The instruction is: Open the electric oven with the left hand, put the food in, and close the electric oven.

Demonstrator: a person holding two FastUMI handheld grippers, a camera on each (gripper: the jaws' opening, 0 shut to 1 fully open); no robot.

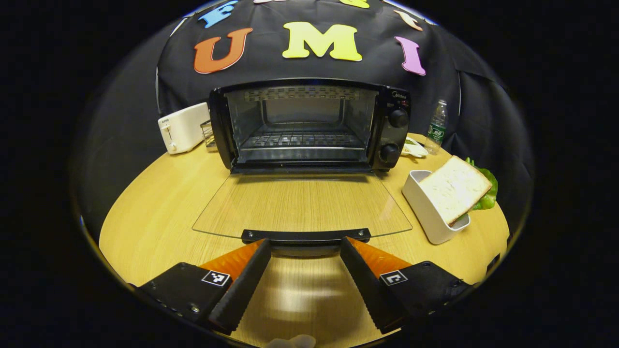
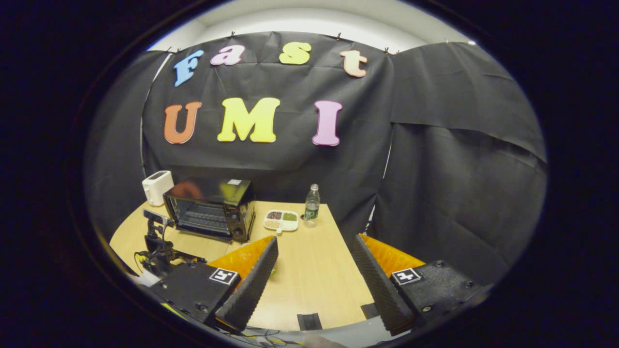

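Observation:
The black electric oven [image 1: 309,126] stands open, its glass door [image 1: 302,205] lying flat on the wooden table and the wire rack inside bare. My left gripper [image 1: 304,241] is open, its fingertips right at the door's black handle [image 1: 305,236], one toward each side of it. A sandwich [image 1: 454,193] of white bread with green lettuce leans out of a white container [image 1: 425,208] to the right of the door. My right gripper [image 2: 315,241] is open and holds nothing, high above the table's right part. From there the oven [image 2: 210,208] lies far off to the left.
A white toaster [image 1: 181,128] stands left of the oven and a plastic water bottle [image 1: 437,126] behind it on the right. A small divided dish [image 2: 282,220] lies beside the bottle [image 2: 312,205]. The other gripper's rig [image 2: 157,241] is in front of the oven.

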